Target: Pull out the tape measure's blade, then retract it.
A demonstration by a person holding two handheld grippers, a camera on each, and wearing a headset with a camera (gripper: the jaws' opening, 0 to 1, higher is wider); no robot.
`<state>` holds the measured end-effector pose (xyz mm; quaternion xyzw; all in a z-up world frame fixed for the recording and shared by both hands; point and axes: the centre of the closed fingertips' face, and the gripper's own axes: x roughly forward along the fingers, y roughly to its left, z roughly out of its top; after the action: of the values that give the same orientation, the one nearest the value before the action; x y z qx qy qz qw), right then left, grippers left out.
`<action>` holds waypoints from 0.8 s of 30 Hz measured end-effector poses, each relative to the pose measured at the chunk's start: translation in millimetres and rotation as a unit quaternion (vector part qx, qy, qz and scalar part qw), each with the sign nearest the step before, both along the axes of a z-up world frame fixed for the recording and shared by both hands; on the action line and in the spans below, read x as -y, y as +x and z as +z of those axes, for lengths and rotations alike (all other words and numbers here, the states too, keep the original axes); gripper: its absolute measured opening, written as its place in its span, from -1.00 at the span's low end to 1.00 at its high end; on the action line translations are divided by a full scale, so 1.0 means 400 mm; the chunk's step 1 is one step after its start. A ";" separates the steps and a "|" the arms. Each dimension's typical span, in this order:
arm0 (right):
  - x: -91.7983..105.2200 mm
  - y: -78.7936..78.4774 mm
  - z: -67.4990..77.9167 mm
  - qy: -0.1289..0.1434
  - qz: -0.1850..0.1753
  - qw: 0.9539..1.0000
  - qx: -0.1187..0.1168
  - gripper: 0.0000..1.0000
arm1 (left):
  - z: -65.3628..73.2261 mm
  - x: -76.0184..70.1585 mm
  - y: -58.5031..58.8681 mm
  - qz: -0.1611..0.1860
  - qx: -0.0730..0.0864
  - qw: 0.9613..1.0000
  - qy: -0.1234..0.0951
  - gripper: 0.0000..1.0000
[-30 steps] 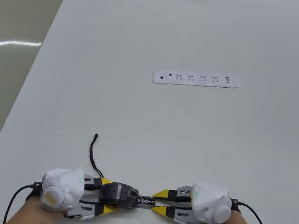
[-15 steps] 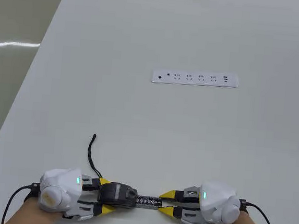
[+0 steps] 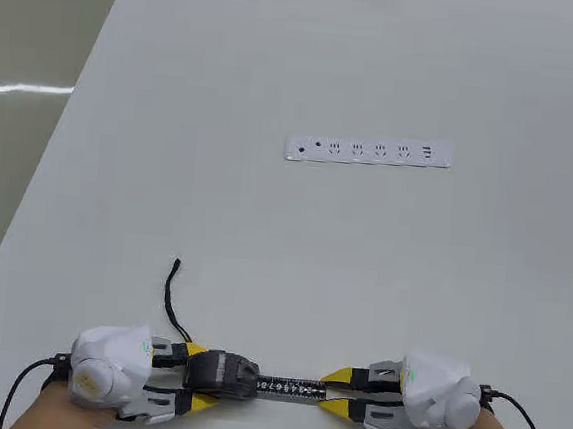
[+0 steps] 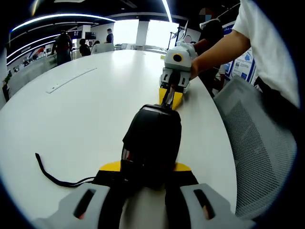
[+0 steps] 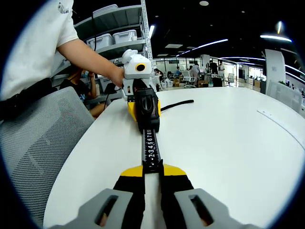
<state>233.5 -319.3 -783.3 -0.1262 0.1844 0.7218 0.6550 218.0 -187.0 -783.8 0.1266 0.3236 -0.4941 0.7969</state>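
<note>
The tape measure (image 3: 220, 373) sits at the near edge of the white surface (image 3: 265, 233), its black case gripped from the left by the left claw (image 3: 199, 376). The two yellow-tipped jaws are clamped on the case, one on the far side and one on the near side. In the left gripper view the case stands upright between those jaws and covers most of the gap.

A short length of blade (image 3: 289, 386) runs straight out of the case to the right, level with the surface and just above it. The right claw (image 3: 334, 391) has its jaws pressed together on the free end of the blade. In the right gripper view the dark strip leads from the closed yellow tips away to the case, with white numerals printed along it. The two claws face each other along one line, set apart by the exposed blade.

A black lanyard (image 3: 171, 300) trails from the case and lies loose on the surface, curving away toward the far left.

A white power strip (image 3: 368, 150) lies flat well beyond the claws, near the middle of the surface, its long side running left to right. A grey mesh chair (image 4: 257, 143) stands beside the near edge of the surface.
</note>
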 end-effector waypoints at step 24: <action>0.061 0.016 0.007 0.003 -0.015 1.000 -0.012 -0.84 | -0.002 -0.001 0.002 0.006 -0.002 1.000 -0.001 -0.43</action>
<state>239.9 -343.6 -780.6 -0.1127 0.1914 0.7138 0.6642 218.8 -186.7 -784.6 0.1231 0.3251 -0.4899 0.7995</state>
